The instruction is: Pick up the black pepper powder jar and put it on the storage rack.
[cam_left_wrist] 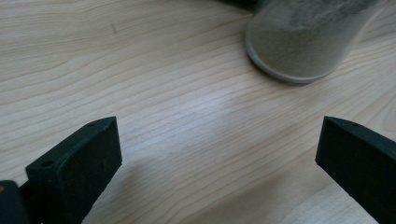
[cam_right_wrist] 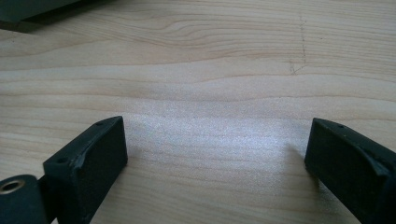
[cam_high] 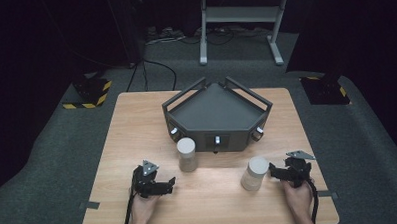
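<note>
Two pale grey cylinders stand upright on the wooden table (cam_high: 137, 129). One cylinder (cam_high: 186, 154) is just in front of the dark tray's left part, the other cylinder (cam_high: 254, 173) stands nearer the front right. My left gripper (cam_high: 170, 183) rests low on the table left of centre, open, jaws wide with bare wood between them; the base of a cylinder (cam_left_wrist: 299, 51) stands beyond its jaws, apart from them. My right gripper (cam_high: 273, 170) lies close beside the right cylinder, open, with only table (cam_right_wrist: 210, 116) between its jaws.
A dark grey angular tray (cam_high: 216, 114) with raised rails and small knobs on its front sits at the table's back centre. Its corner (cam_right_wrist: 32, 11) shows at the top left of the right gripper view. A white metal stand (cam_high: 241, 20) is on the floor behind.
</note>
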Demonstrator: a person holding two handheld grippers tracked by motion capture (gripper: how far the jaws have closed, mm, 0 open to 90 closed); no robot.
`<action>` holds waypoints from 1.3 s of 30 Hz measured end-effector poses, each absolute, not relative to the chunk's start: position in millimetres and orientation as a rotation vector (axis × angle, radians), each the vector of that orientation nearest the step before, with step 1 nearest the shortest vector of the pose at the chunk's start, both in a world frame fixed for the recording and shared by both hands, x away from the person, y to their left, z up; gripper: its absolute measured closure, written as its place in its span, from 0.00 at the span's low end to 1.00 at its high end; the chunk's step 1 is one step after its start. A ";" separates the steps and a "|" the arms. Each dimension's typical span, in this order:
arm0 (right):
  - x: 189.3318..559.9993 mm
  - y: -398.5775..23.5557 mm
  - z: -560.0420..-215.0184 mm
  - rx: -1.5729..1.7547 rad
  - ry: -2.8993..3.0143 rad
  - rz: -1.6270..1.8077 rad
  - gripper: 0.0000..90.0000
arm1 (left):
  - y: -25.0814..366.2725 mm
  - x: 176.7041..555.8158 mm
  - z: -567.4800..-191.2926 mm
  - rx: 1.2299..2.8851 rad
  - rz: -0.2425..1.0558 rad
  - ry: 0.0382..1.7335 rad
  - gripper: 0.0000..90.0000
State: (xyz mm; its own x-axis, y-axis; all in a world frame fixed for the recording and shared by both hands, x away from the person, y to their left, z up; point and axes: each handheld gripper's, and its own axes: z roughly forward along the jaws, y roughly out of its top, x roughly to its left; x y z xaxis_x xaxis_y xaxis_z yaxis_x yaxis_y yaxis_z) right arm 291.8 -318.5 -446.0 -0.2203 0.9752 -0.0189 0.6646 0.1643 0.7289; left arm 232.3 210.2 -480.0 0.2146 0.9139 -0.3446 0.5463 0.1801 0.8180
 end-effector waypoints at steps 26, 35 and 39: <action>291.8 -318.6 -446.1 1.548 1.953 0.828 0.06 | 163.2 258.2 -467.5 1.475 0.424 1.357 0.06; 291.8 -318.6 -446.1 1.547 1.954 0.828 0.06 | 147.5 264.8 -463.4 1.459 0.481 1.342 0.11; 291.8 -318.6 -446.1 1.547 1.954 0.828 0.06 | 142.8 267.9 -462.2 1.459 0.494 1.336 0.13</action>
State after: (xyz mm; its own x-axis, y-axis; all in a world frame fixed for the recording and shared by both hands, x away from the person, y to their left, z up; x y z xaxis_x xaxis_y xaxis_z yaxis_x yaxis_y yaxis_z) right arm 291.8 -318.6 -446.1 -0.2208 0.9751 -0.0193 0.6643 0.1649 0.7291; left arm 267.9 142.8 -462.2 0.2919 0.8965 -0.3333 0.4645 0.1718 0.8688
